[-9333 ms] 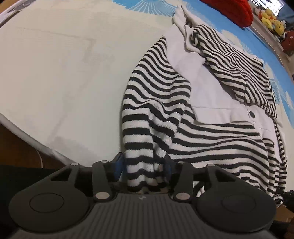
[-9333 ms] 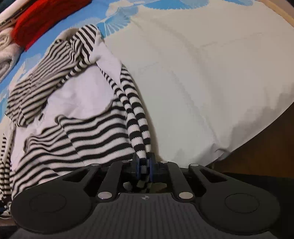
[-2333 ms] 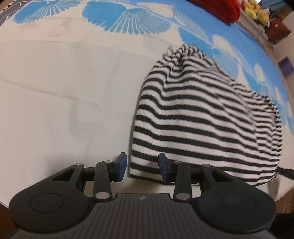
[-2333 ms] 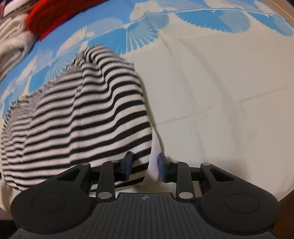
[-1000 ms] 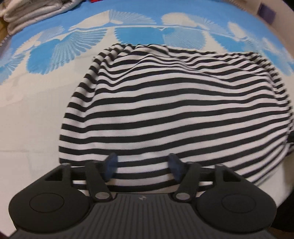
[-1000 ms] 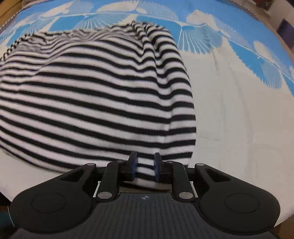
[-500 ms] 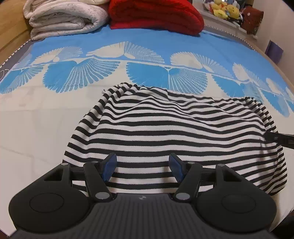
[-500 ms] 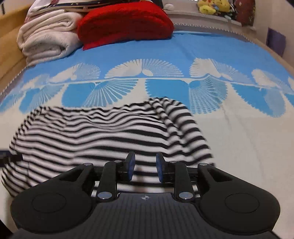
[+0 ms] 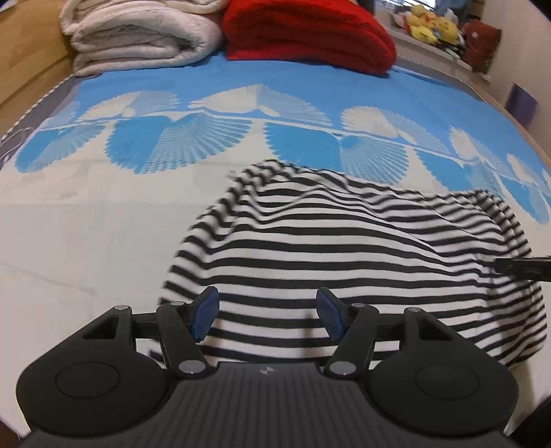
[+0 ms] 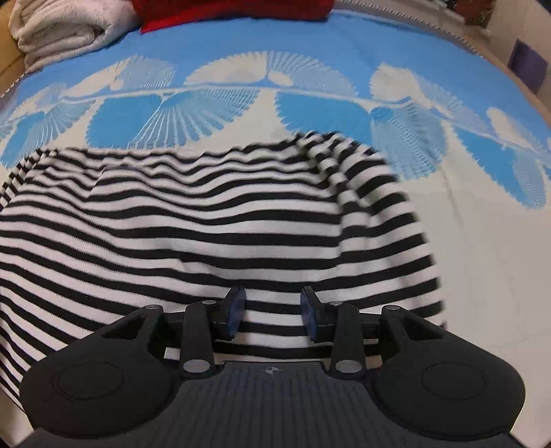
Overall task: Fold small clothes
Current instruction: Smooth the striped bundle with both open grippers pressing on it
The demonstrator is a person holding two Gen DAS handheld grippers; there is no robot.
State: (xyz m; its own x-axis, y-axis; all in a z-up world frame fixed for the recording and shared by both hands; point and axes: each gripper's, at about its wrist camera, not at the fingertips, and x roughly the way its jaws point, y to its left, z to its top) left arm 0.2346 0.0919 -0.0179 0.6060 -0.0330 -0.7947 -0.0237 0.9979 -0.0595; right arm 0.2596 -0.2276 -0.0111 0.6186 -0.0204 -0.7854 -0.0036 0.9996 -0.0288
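A black-and-white striped garment [image 9: 344, 248] [image 10: 206, 213] lies folded into a compact bundle on the cream part of the bedspread [image 9: 86, 241]. My left gripper [image 9: 267, 306] hovers over the bundle's near left edge. Its jaws stand wide, closing slightly, and the pads press on nothing. My right gripper [image 10: 272, 306] hangs over the near right part of the bundle. Its jaws are opening, with striped cloth below them and nothing pinched. A dark fingertip of the right gripper [image 9: 523, 267] pokes in at the right edge of the left wrist view.
The blue-and-cream bedspread [image 10: 482, 241] stretches away on all sides. At the far end a folded white blanket [image 9: 137, 34] lies beside a red blanket [image 9: 310, 31]. Plush toys [image 9: 427, 26] sit on a ledge at the far right. The bed's near edge lies just below the grippers.
Both grippers have lifted and drawn back from the striped bundle, so more of the bed shows. The right jaws, nearly closed on the cloth's edge a second ago, have spread apart.
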